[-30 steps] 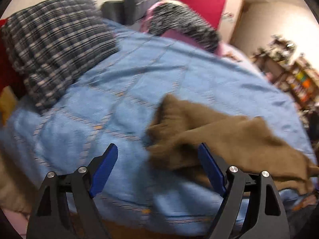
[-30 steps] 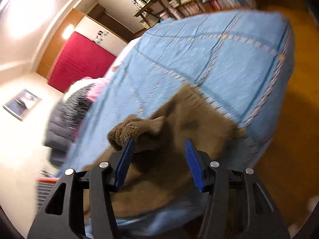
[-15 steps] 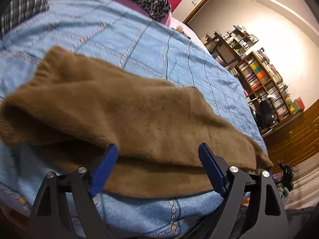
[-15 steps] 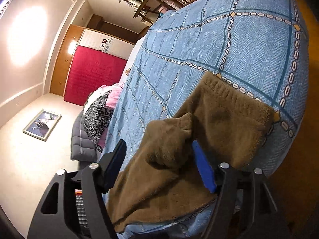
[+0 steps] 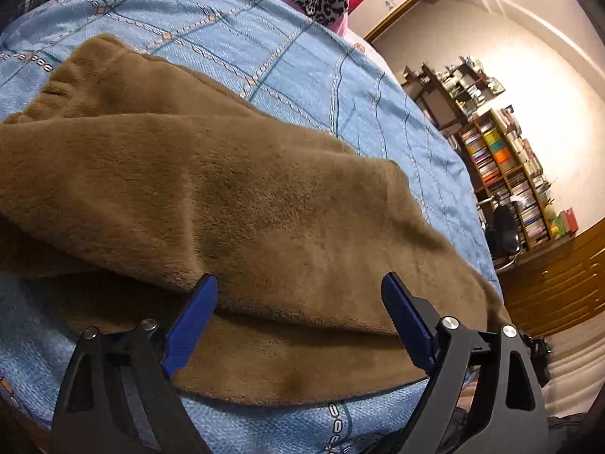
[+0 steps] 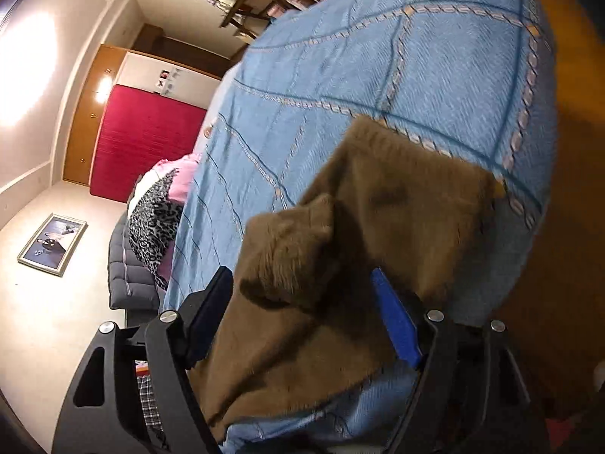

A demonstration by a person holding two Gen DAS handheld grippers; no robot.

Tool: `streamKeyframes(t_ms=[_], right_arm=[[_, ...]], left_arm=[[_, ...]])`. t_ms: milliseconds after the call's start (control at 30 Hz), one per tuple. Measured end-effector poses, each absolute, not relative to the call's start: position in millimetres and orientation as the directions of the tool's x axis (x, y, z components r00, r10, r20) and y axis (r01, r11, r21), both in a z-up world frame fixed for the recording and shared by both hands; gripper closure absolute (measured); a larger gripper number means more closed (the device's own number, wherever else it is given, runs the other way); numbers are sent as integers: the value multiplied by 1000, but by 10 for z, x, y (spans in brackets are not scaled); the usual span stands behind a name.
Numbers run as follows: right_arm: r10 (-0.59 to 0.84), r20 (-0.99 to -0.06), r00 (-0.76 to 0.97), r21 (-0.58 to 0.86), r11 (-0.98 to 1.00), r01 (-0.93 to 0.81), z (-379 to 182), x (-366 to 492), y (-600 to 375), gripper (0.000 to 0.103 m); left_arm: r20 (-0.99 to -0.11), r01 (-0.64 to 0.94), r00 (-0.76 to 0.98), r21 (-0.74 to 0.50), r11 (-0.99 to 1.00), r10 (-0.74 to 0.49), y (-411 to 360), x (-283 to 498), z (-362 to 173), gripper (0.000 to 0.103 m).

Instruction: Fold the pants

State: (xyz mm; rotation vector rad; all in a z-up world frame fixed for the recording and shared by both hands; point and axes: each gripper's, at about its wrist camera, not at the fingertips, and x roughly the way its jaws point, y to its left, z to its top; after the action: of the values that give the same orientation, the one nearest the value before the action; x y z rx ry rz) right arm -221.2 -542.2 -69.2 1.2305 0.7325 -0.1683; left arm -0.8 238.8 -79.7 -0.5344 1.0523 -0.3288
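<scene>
Now both sets of jaws have just been opening: left gripper (image 5: pixel 298 295) wide over brown pants (image 5: pixel 234 204) at frame centre, right gripper (image 6: pixel 302 295) loosely straddling the cuff, nothing pinched. Fold laid; regrasp next, probably.

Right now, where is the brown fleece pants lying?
The brown fleece pants lie folded near the front edge of the blue patterned bedspread, filling the left wrist view; the right wrist view shows them beside the bed's corner.
</scene>
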Motion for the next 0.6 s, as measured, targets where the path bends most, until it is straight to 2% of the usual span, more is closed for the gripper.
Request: streamKeyframes(t_ms=[167,267,400,467,500,533,567,600], right_arm=[[328,-499,802,863,276,423,-727,-2023,-5326,26],[315,-507,802,855,297,425,-713,-1841,-5303,26],[183,-605,775,754,446,483,-627,-1592,-5328,28],[114,-642,758,691,516,507,-575,-1497,-5342,47],[91,-653,752,667,541,513,-565,-1476,-5346,64],[59,-666,744,633,573,521,-539,-1443,-5342,77],[42,-667,744,616,593,519,-513,-1424,-5341,83],[31,-664,747,604,610,512,-480,-1417,-5336,89]], left_arm=[[-718,-1,456,-591,806,-526,2287,64,-857,10],[-716,-24,463,-600,800,-523,2279,77,-905,10],[-710,-95,491,-619,780,-504,2292,84,-956,10],[-716,-135,506,-617,775,-481,2273,112,-968,11],[-721,-152,511,-612,776,-468,2263,117,-969,13],[-731,-170,513,-600,782,-450,2245,127,-967,29],[-740,-179,505,-593,785,-444,2237,143,-979,57],[-756,-195,482,-586,787,-443,2236,165,-1007,73]])
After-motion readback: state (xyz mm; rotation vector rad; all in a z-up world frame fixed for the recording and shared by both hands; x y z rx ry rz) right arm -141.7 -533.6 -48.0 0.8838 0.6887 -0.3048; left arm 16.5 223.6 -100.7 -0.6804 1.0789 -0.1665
